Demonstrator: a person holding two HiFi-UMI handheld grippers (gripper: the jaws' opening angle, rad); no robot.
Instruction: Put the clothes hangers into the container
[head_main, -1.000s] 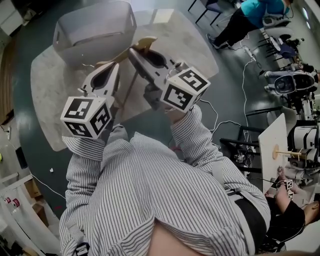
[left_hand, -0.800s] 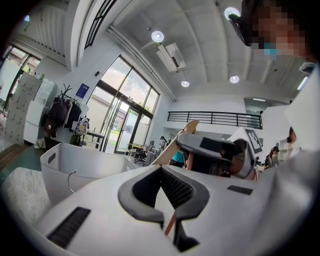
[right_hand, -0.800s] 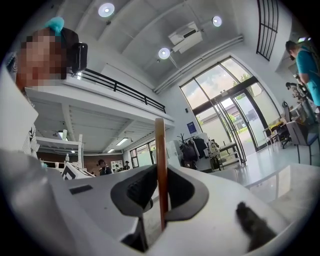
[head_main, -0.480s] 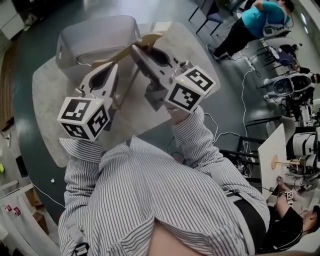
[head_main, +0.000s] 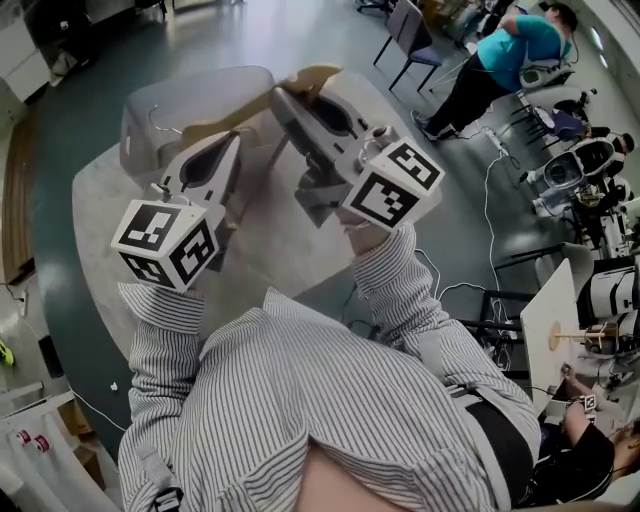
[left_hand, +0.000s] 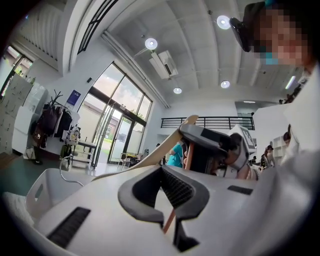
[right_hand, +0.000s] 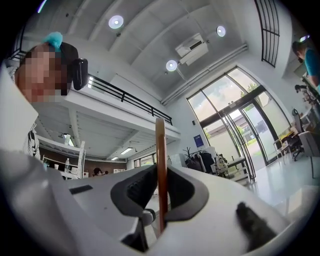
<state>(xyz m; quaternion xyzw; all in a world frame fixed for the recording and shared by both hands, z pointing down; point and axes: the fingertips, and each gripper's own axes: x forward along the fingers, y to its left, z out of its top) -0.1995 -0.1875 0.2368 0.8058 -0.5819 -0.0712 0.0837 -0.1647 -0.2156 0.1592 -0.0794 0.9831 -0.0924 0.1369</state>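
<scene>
A light wooden clothes hanger is held up between both grippers in front of my chest. My right gripper is shut on it; in the right gripper view the hanger stands edge-on between the pads of that gripper. My left gripper is shut on the hanger's thin lower bar, and the pale arm runs up toward the right gripper. The grey plastic container stands just beyond the grippers, also low at the left of the left gripper view. Its inside is hidden.
The container rests on a round pale table over a dark floor. To the right are chairs, a person in a teal top, cables on the floor and equipment stands.
Both grippers have shifted slightly up and to the right with the hanger, and the container now sits lower in the view. Both grips look unchanged.
</scene>
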